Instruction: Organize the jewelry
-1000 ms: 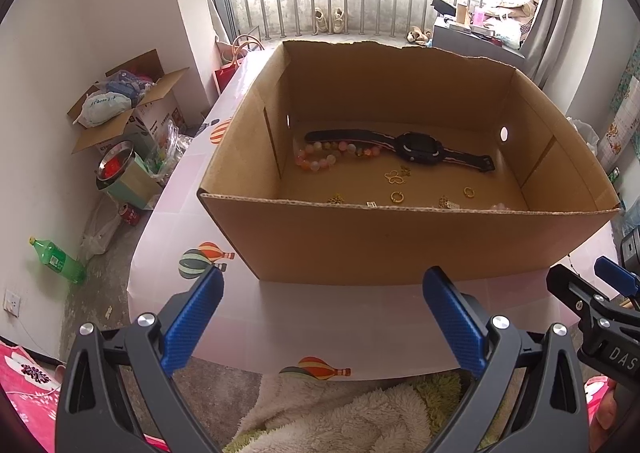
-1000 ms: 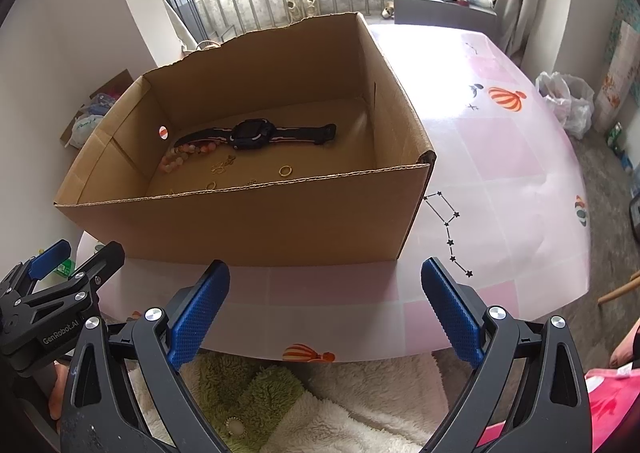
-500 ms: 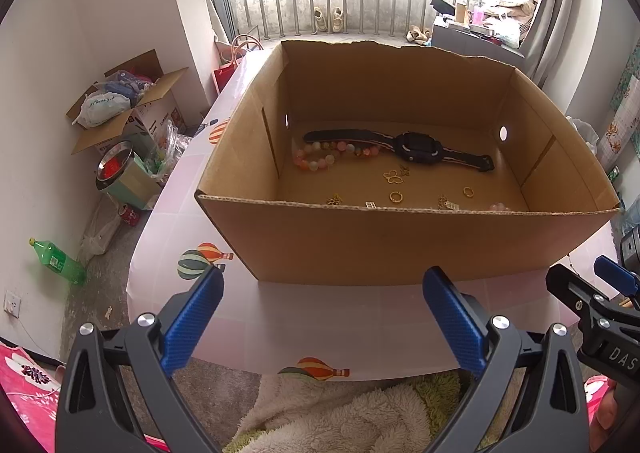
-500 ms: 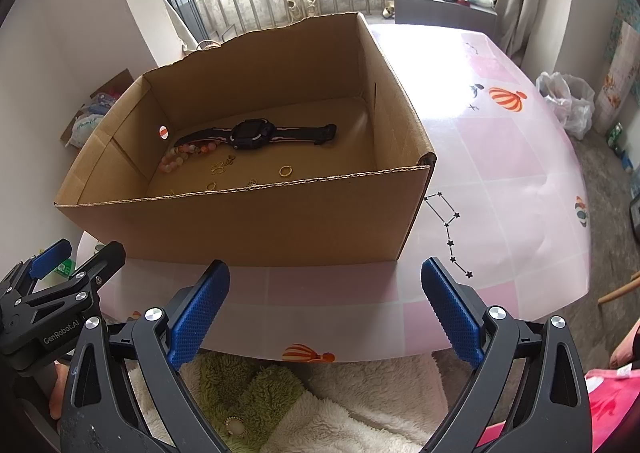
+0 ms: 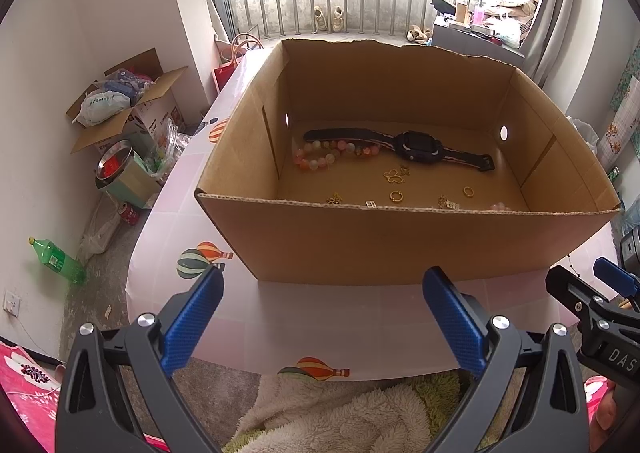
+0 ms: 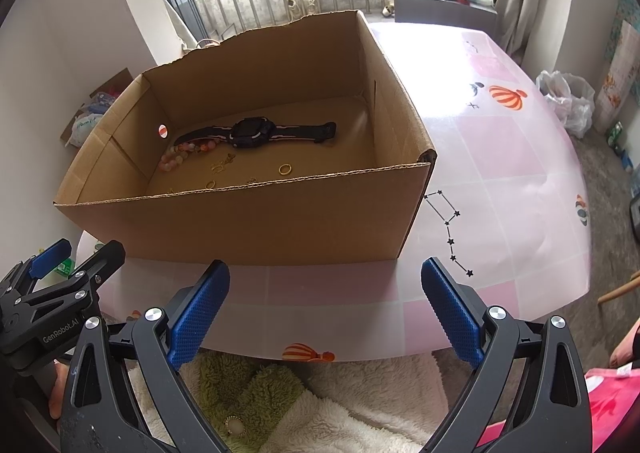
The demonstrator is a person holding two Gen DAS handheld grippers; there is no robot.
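Note:
An open cardboard box [image 5: 400, 241] [image 6: 256, 221] stands on the table. Inside lie a black watch [image 5: 416, 147] [image 6: 252, 133], a pink bead bracelet [image 5: 328, 155] [image 6: 180, 155], gold rings [image 5: 396, 195] [image 6: 285, 169] and several small gold pieces [image 5: 394, 176]. My left gripper [image 5: 322, 297] is open and empty, held before the box's near wall. My right gripper [image 6: 324, 293] is open and empty, also short of the box. Each gripper shows at the edge of the other's view.
The table has a pink cloth with balloon prints [image 6: 504, 157]. A fluffy white and green blanket [image 6: 320, 413] lies below the table's front edge. On the floor at left are an open carton [image 5: 128, 101], a metal bowl [image 5: 114, 165] and a green bottle [image 5: 60, 261].

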